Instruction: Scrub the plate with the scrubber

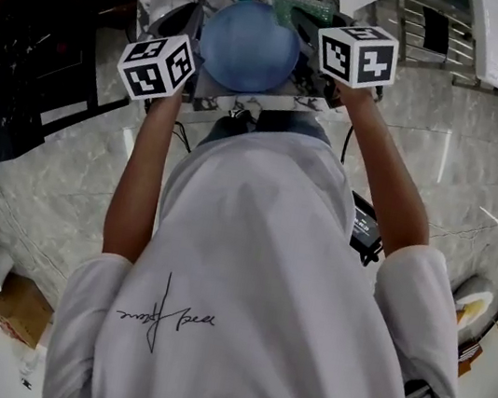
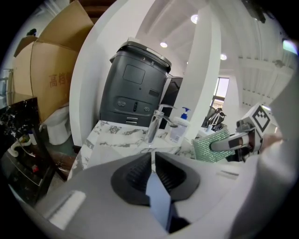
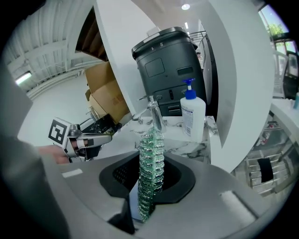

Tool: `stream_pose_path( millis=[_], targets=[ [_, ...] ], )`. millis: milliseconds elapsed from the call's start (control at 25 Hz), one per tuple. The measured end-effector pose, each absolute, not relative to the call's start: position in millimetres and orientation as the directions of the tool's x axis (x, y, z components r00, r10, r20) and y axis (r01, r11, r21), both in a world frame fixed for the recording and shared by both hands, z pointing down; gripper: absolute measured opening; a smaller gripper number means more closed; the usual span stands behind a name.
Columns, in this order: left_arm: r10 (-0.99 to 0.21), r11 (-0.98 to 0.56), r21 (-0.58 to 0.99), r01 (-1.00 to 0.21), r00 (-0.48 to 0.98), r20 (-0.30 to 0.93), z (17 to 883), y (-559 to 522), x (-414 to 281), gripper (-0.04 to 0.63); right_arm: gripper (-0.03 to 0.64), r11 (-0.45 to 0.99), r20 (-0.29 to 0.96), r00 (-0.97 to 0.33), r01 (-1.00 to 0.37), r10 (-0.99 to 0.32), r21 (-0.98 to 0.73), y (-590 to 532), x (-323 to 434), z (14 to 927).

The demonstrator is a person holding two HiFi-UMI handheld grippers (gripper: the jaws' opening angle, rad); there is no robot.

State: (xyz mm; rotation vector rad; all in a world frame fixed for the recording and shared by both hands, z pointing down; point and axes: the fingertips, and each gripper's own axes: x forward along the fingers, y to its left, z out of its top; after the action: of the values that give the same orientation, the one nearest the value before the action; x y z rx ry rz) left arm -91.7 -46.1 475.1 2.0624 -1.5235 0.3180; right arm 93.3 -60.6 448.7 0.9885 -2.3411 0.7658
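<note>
A round blue plate (image 1: pixel 249 45) is held up over the marble counter between my two grippers, partly hidden by the person's head. My left gripper (image 2: pixel 153 161) is shut on the plate's rim (image 2: pixel 159 200), which runs edge-on between its black pads. My right gripper (image 3: pixel 152 175) is shut on a green glittery scrubber (image 3: pixel 152 158) that stands upright between its jaws. In the left gripper view the scrubber (image 2: pixel 210 144) sits to the right, apart from the plate's rim. In the head view the scrubber (image 1: pixel 300 8) lies just behind the plate's right edge.
A chrome faucet (image 2: pixel 156 123) and a white pump bottle (image 3: pixel 192 114) stand on the marble counter (image 2: pixel 117 135). Behind them are a dark grey bin (image 2: pixel 135 88) and cardboard boxes (image 2: pixel 51 79). A metal rack (image 1: pixel 429 30) stands at the right.
</note>
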Motion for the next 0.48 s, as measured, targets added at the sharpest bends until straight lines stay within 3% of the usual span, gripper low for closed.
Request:
stream_pose_path(
  millis=[480],
  targets=[
    [-0.878,-0.26,0.331,-0.907,0.365,0.311,391.3,-33.0,-80.1,0.054,0.066,0.633,0.477,-0.634,-0.75,-0.608,-0.19,-49.2,97.1,365.1]
  ],
)
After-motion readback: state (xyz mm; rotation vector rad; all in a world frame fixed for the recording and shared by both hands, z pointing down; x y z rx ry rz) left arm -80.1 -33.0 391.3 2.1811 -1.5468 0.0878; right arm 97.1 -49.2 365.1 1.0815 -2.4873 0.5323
